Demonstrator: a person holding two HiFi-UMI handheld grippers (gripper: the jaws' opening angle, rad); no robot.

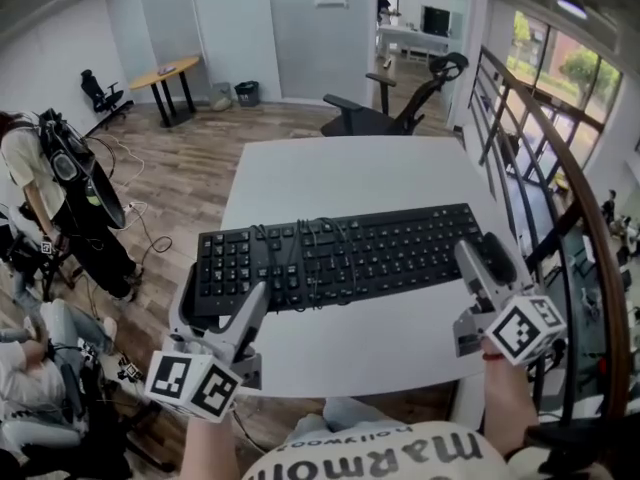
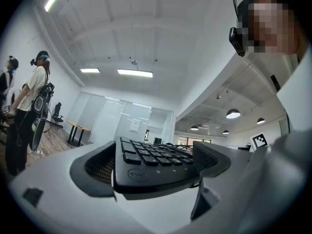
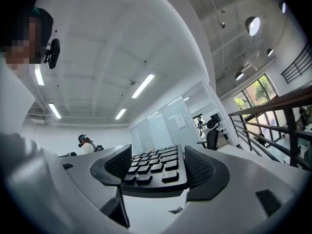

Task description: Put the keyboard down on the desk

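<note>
Keyboard (image 1: 340, 253) first, since it's the main thing: long black one, lying crosswise over the near half of the white desk (image 1: 350, 168), a bit skewed with its right end further from the person. I honestly can't tell if it's resting on the top or just above it.

An empty chair (image 1: 400, 108) stands at the desk's far side.

Both of the person's forearms come up from the near edge, one at each end of the keyboard. The left forearm (image 1: 215, 448) is low at the desk's corner and the right forearm (image 1: 505, 398) runs along the desk's right side.

The left gripper (image 1: 218, 303) reaches forward onto the keyboard's left end. In its own view the two dark pads sit tight on the front and back edges, with the keys in between (image 2: 151, 167). The right gripper (image 1: 488, 260) does the same on the right end, pads clamped either side of the last key columns (image 3: 158, 172).

A loose cable (image 1: 320, 243) is bunched up on top of the keys around the middle.
</note>
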